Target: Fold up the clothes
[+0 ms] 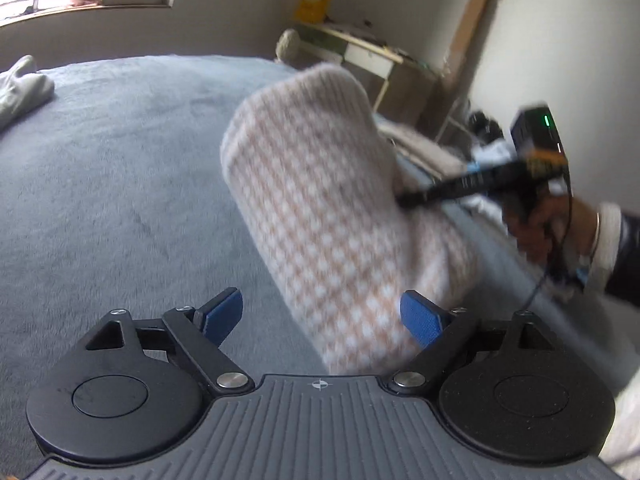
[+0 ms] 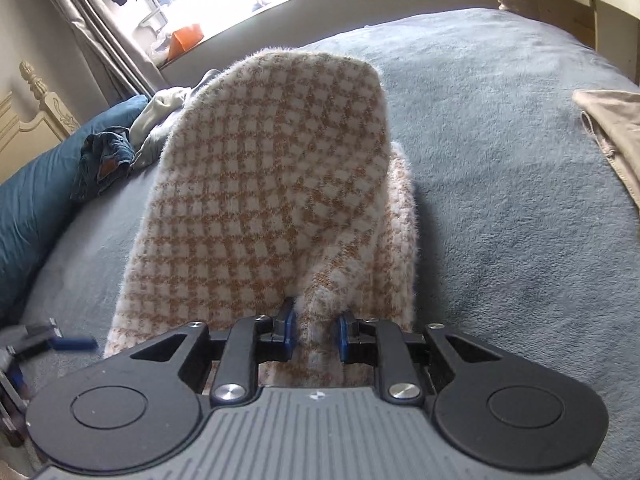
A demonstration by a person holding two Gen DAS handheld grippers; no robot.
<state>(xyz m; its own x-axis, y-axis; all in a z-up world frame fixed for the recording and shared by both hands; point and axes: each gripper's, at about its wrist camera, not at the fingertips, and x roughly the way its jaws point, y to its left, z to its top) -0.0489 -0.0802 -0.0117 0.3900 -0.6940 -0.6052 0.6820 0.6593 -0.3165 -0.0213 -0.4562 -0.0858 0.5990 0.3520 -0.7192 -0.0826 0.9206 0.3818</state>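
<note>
1. Knit (image 2: 264, 184), fuzzy with tan and white checks, held up off the grey bed (image 2: 500, 184) in a tall bent-over hump, low end close to both tools.
2. Right gripper (image 2: 316, 338) pinched on a bunched bit of knit, blue pads pressed in from both sides.
3. Left gripper (image 1: 322, 316) spread wide, pads on each side of the low edge of the knit, nothing pinched.
4. Only one pinch holding it all up. Could slip out, since fluffy yarn is soft and squashy, and then flop down in a heap.
5. Could sag to one side and fold crooked, with no hold on the far side.
6. Could snag on a pad edge and pull a loop loose, if tugged hard.
7. Could land on the beige cloth (image 2: 608, 136) at the right, or near the jeans (image 2: 106, 156) and pillow (image 2: 36, 208) at the left, if swung too far.
8. Left view blurry, so the exact edge of the knit hard to tell there.
</note>
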